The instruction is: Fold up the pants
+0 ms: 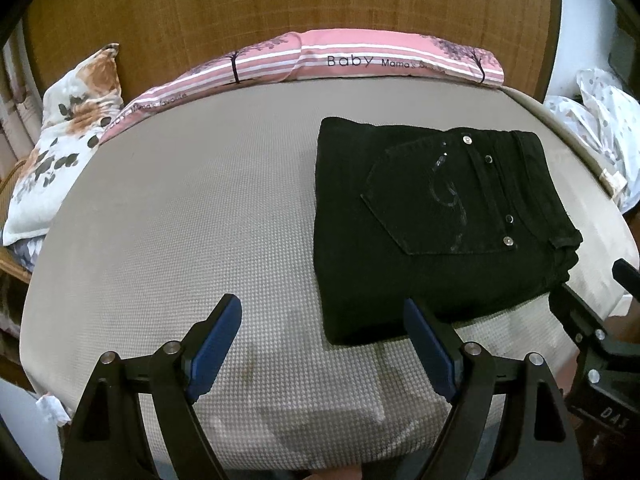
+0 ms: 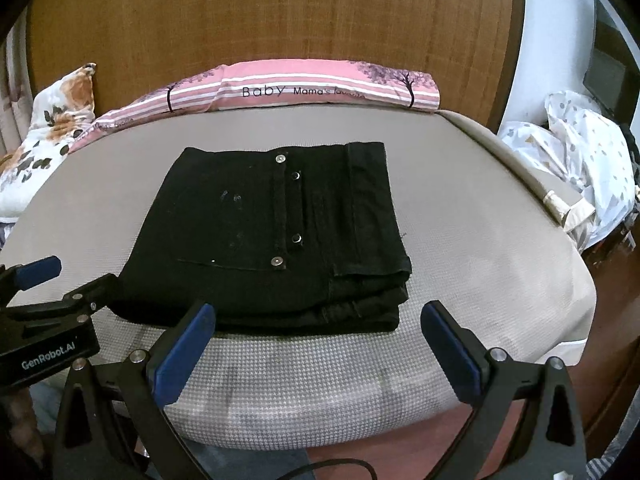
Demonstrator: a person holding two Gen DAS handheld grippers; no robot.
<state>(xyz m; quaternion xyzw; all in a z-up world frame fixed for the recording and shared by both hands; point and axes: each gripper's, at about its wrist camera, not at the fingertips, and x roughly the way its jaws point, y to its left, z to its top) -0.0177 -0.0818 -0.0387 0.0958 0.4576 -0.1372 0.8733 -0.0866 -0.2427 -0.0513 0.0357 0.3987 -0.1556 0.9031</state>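
Pants point(image 2: 276, 236) folded square on bed point(image 2: 460, 240).
Soft, thick, likely heavy; best gripped at stacked edge. Left tool point(image 1: 322, 344), right tool point(image 2: 318, 344) wide open, empty.

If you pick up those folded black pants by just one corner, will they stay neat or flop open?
The folded black denim pants would probably flop open: the stacked layers at the near edge look loose, nothing pins them. They seem thick, so likely heavy for their size. On the textured grey mattress they would probably drag rather than slide.

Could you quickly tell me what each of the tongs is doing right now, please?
Left tongs: open, holding nothing, short of the folded pants.
Right tongs: open, holding nothing, also short of the pants.
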